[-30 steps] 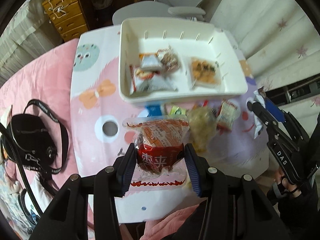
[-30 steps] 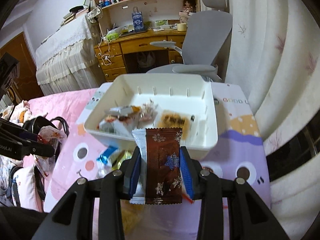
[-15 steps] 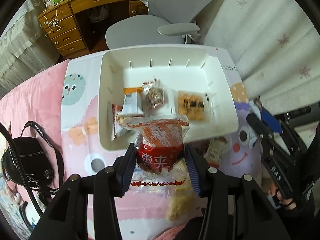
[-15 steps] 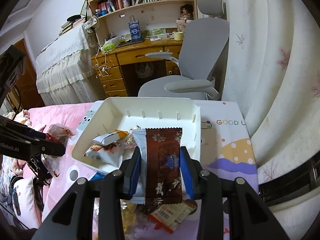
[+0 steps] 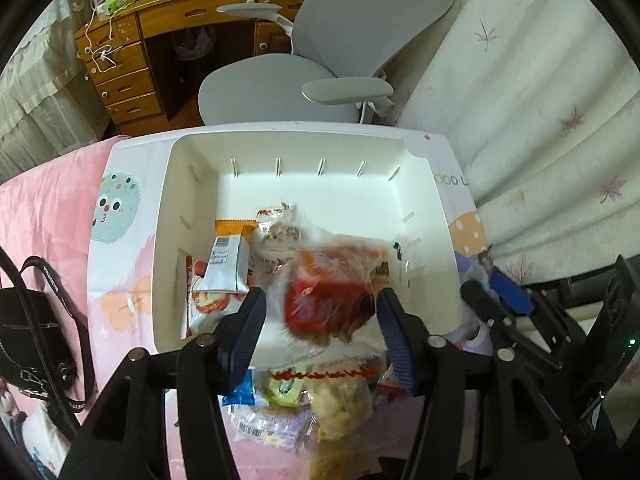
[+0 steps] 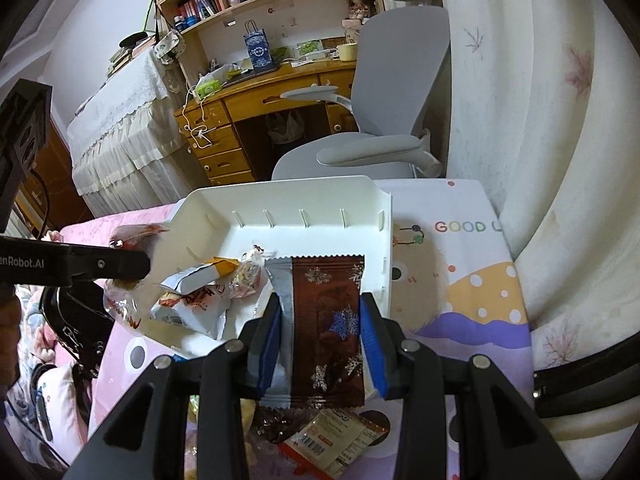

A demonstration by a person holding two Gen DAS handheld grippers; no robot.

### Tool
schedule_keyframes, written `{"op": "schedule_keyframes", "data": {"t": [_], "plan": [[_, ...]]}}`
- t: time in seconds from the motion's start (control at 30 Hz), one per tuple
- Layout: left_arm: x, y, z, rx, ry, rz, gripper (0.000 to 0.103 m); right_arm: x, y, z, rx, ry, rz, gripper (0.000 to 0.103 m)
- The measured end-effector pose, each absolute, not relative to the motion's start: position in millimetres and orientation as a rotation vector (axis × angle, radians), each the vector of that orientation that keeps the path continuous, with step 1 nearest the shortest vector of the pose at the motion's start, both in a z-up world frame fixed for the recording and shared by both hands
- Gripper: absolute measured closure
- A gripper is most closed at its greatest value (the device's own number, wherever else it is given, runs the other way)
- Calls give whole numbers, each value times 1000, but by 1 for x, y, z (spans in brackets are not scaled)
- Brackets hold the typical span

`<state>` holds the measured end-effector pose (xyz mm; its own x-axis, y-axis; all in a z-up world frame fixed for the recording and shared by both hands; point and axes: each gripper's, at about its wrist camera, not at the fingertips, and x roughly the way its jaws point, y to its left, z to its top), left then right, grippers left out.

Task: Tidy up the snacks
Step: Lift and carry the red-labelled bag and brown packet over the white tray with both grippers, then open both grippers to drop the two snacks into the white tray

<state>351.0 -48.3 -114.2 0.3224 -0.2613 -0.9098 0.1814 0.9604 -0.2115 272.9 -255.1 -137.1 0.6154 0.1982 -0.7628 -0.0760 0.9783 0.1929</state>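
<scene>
Snack packets, four or so in one white bin (image 5: 424, 184), left tool (image 5: 320, 320) spread around blurred red packet (image 5: 328, 300), right tool (image 6: 320, 328) clamping brown packet (image 6: 326, 320).

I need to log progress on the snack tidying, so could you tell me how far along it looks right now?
Partly done. Several packets already lie in the white bin. In hand: the left gripper is open, with a blurred red packet between its fingers over the bin; the right gripper is shut on a brown packet at the bin's near edge. Left: more packets on the mat in front of the bin.
</scene>
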Motion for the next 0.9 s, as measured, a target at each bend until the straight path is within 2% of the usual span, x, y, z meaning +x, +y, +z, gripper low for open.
{"op": "schedule_keyframes", "data": {"t": [0.07, 0.47, 0.73, 0.9], "plan": [[352, -48, -115, -85, 1215, -298, 42, 275, -256, -141, 160, 916, 157, 54], [330, -35, -102, -96, 1206, -290, 41, 258, -257, -132, 208, 919, 134, 48], [294, -17, -90, -95, 1175, -314, 41, 222, -251, -118, 251, 906, 94, 41], [267, 0, -85, -98, 1164, -341, 41, 193, -241, -116, 274, 909, 62, 40]]}}
